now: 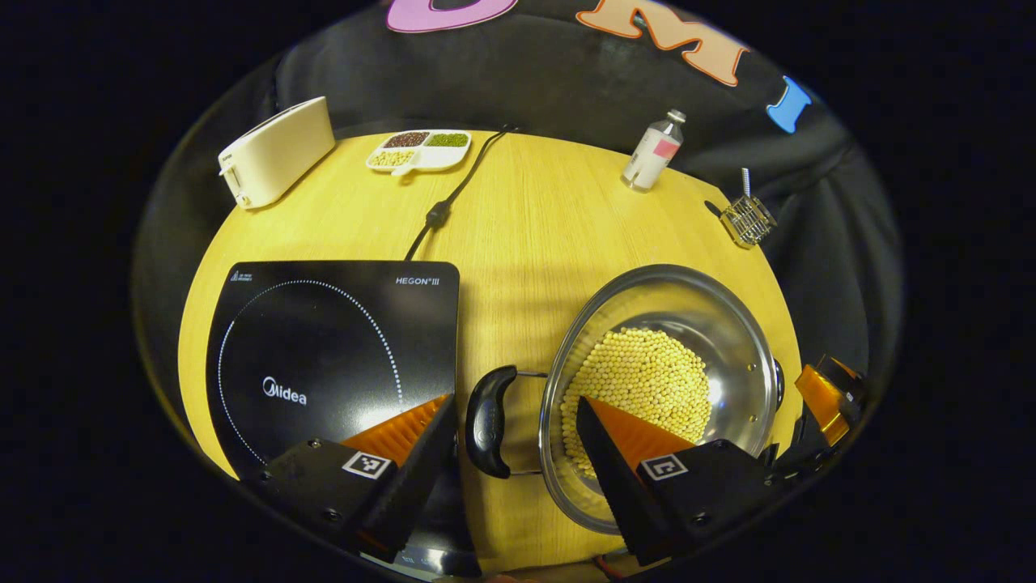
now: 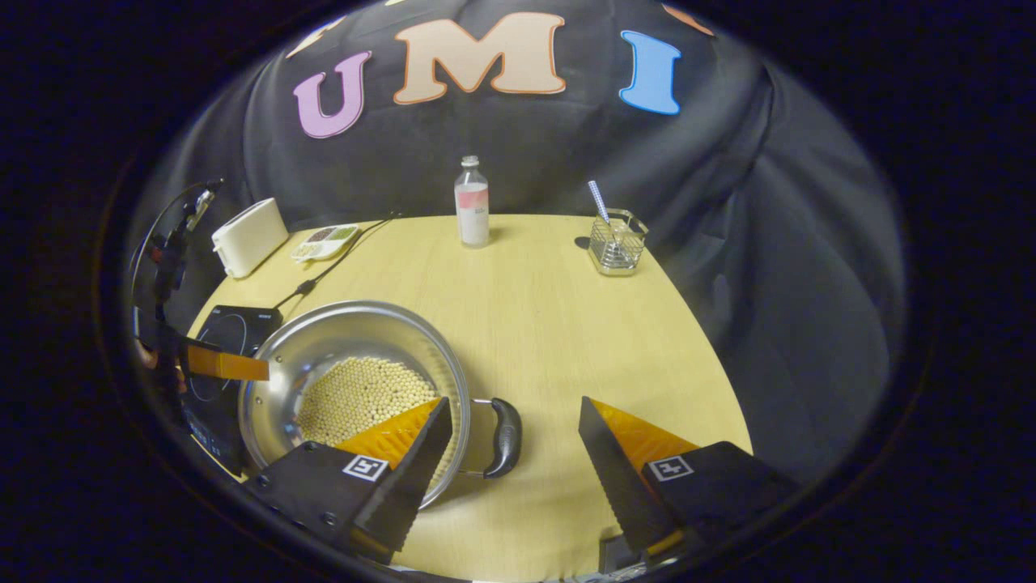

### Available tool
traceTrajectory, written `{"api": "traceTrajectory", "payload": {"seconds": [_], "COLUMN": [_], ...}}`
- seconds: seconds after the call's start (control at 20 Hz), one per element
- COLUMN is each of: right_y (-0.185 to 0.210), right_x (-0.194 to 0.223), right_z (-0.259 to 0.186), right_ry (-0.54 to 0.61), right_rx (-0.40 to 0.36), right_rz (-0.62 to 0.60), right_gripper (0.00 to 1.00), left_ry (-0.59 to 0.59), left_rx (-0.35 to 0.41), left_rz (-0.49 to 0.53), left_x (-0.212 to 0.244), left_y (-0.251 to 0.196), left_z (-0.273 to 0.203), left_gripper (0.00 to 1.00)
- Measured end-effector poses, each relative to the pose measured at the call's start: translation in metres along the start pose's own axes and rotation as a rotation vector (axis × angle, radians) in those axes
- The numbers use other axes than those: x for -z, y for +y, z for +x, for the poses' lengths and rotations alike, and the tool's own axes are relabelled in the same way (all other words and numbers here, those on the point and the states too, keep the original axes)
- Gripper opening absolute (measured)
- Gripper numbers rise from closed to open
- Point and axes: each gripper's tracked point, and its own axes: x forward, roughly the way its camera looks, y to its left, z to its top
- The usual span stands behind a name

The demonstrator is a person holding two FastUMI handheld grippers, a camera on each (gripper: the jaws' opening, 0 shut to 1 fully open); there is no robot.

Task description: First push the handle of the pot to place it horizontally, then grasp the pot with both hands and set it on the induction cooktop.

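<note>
A round, pale wood-grain desk (image 2: 550,324) stands in a booth walled with draped black cloth (image 2: 777,267), which hangs in soft folds close behind the far edge. Light falls evenly on the desktop, with faint shadows across it.

On the wooden table (image 2: 550,324), a white toaster (image 1: 275,151) sits at ten o'clock, a divided bean tray (image 1: 419,150) at eleven, a labelled bottle (image 2: 472,202) at twelve, and a wire basket (image 2: 617,241) at one.

light: warm, dim booth | glare: pot (image 1: 728,340) wall | edges: fisheye-bent, dark | focus: sharp
</note>
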Motion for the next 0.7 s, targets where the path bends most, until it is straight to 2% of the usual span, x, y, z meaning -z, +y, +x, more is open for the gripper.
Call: {"api": "traceTrajectory", "payload": {"seconds": [0.25, 0.45, 0.7], "right_y": [0.001, 0.004, 0.011], "right_x": [0.006, 0.013, 0.033], "right_z": [0.006, 0.016, 0.033], "right_ry": [0.022, 0.052, 0.14], "right_rx": [-0.012, -0.039, -0.081], "right_rz": [0.003, 0.01, 0.057], "right_gripper": [1.0, 1.0, 1.0], "left_ry": [0.009, 0.039, 0.036], "left_rx": [0.004, -0.031, -0.064], "left_rz": [0.013, 0.031, 0.044], "left_x": [0.002, 0.01, 0.007], "left_y": [-0.007, -0.007, -0.006], "left_z": [0.003, 0.007, 0.013], "left_gripper": [0.99, 1.0, 0.97]}}
